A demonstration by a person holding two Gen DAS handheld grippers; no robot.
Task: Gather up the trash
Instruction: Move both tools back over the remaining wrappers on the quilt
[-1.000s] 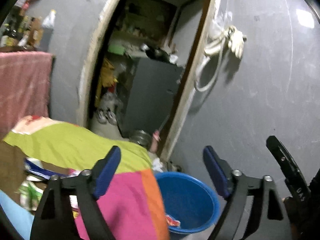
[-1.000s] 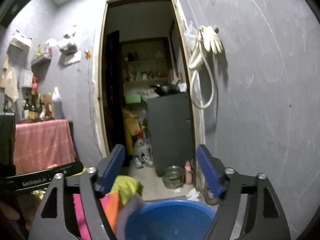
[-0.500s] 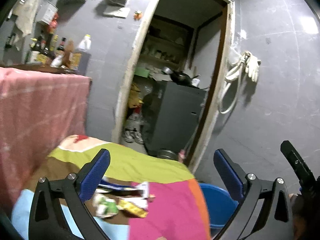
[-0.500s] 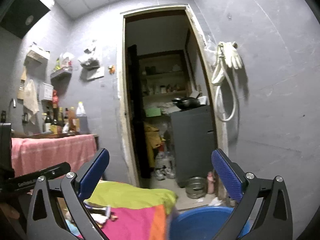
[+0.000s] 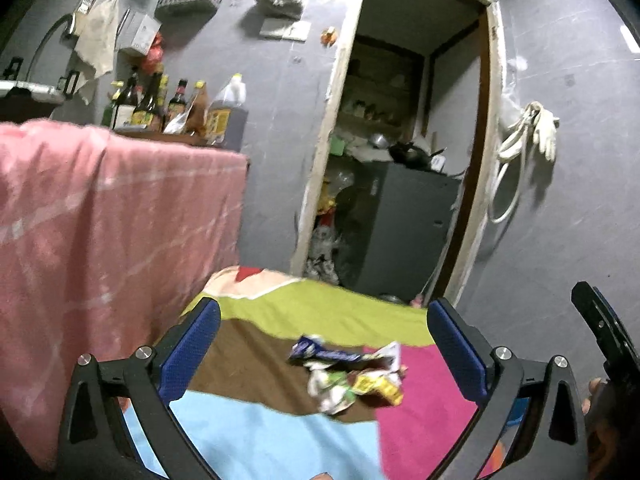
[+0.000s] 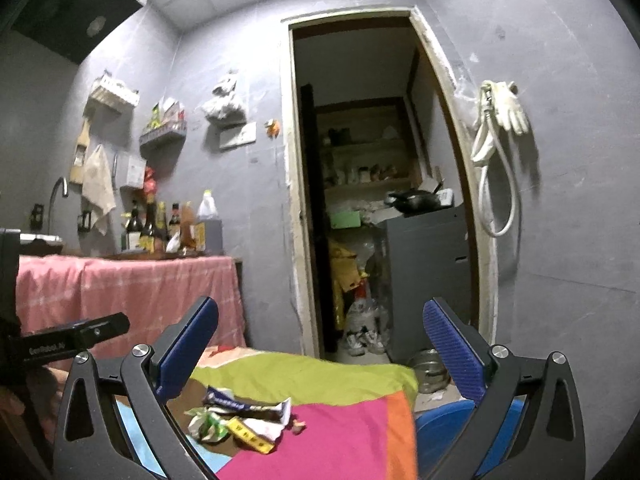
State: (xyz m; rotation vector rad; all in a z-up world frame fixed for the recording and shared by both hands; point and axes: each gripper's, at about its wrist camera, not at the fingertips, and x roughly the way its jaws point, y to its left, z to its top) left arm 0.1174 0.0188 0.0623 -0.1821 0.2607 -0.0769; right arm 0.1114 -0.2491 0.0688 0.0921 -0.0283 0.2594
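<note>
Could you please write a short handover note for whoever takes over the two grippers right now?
Left gripper: jaws wide open, having just opened, nothing between them.
Right gripper: the same, open and empty.
Wrappers lie in a loose pile on the patchwork cloth, apart from both grippers.
Blue basin sits past the cloth's right edge, below it.
Done: cannot tell from here.
Left: pick up the wrappers, probably for the basin.

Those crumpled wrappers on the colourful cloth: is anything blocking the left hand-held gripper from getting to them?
Nothing visible does. The wrappers lie in the open on the patchwork cloth, ahead of the left hand-held gripper, whose jaws stand open and empty. The right hand-held gripper is off to the side.
</note>
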